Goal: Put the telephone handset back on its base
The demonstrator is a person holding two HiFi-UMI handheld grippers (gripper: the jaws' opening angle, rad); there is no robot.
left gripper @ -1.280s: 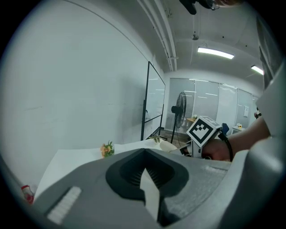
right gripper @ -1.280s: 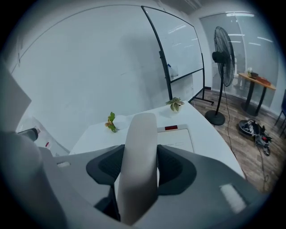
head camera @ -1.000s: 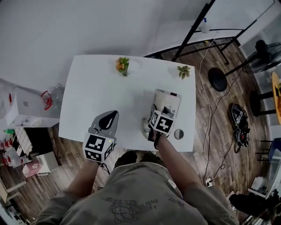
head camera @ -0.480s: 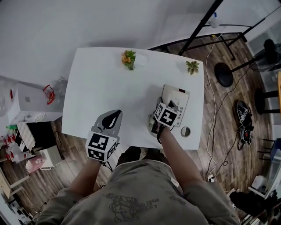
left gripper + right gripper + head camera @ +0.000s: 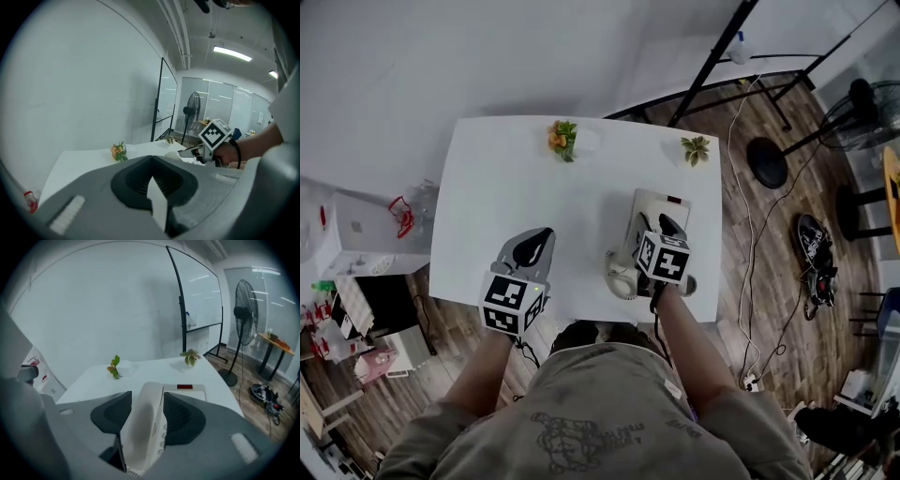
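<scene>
Head view: white table [image 5: 502, 202], with base [image 5: 666, 208] near its right edge. Right gripper [image 5: 146, 399] clamped on handset [image 5: 140, 437], lying along base's left side. Left gripper [image 5: 151, 164] over table's near-left part, jaws pressed together, empty.

The right tongs [image 5: 660, 228] cover the near half of the base [image 5: 652, 200] in the head view; in the right gripper view the handset [image 5: 143, 427] loses its near end behind the tongs' own body.

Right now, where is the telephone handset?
In the right gripper view, the handset is between the jaws of the right gripper, at the left side of the base.
</scene>
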